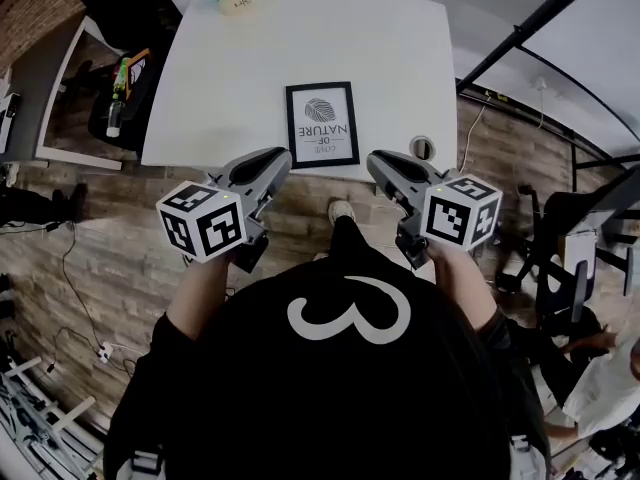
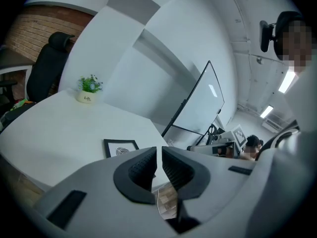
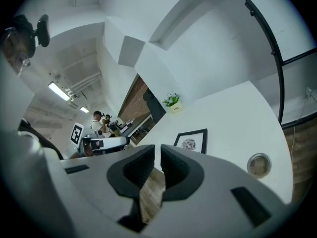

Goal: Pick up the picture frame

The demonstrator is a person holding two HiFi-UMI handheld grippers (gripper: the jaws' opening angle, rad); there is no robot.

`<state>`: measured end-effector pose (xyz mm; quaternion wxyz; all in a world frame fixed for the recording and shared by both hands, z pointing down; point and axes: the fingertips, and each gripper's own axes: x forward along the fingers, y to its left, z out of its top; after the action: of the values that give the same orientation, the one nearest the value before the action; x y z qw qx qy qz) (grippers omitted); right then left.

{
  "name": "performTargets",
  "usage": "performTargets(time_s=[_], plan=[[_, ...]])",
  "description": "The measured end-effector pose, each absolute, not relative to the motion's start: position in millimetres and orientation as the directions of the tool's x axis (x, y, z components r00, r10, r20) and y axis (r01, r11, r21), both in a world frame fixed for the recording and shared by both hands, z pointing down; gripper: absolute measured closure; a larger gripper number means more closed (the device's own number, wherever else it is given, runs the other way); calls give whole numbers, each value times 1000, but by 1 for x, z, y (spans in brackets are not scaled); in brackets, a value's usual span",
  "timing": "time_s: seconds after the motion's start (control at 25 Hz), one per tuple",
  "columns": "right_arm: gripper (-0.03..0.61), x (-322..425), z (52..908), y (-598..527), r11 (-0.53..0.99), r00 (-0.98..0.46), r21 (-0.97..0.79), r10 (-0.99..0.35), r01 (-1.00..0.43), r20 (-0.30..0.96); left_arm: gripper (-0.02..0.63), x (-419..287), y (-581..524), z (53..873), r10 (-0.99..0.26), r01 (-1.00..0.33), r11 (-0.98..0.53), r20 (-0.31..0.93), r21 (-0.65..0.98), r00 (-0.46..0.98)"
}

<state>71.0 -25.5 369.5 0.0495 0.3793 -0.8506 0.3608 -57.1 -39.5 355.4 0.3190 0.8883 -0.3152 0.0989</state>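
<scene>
Lying flat, picture frame (image 1: 322, 125) shows black border.

Your picture frame (image 1: 322, 125) is a thin black rectangle around a white print. The print carries a dark, leaf-like oval and a few lines of dark lettering, the largest reading NATURE, and in the head view the lettering is upside down to you. The frame lies flat and face up on the white table (image 1: 300, 38), close to the near edge and roughly midway along it, with its long sides running away from you, very slightly skewed, and bare tabletop all around it.
</scene>
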Motion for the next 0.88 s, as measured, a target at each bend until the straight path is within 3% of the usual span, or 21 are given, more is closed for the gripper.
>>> performTargets(time_s=[0.36, 0.52, 0.88], plan=[[466, 64, 389, -71, 457, -726, -579, -547, -676, 416, 590, -72, -83, 372, -527, -681, -535, 433, 500, 732], [462, 69, 402, -86, 440, -722, -584, -532, -682, 442, 531, -68, -96, 382, -506, -679, -522, 453, 516, 734], [456, 79, 430, -114, 405, -705, -584, -504, -704, 499, 490, -69, -117, 412, -486, -708, -471, 516, 526, 706]])
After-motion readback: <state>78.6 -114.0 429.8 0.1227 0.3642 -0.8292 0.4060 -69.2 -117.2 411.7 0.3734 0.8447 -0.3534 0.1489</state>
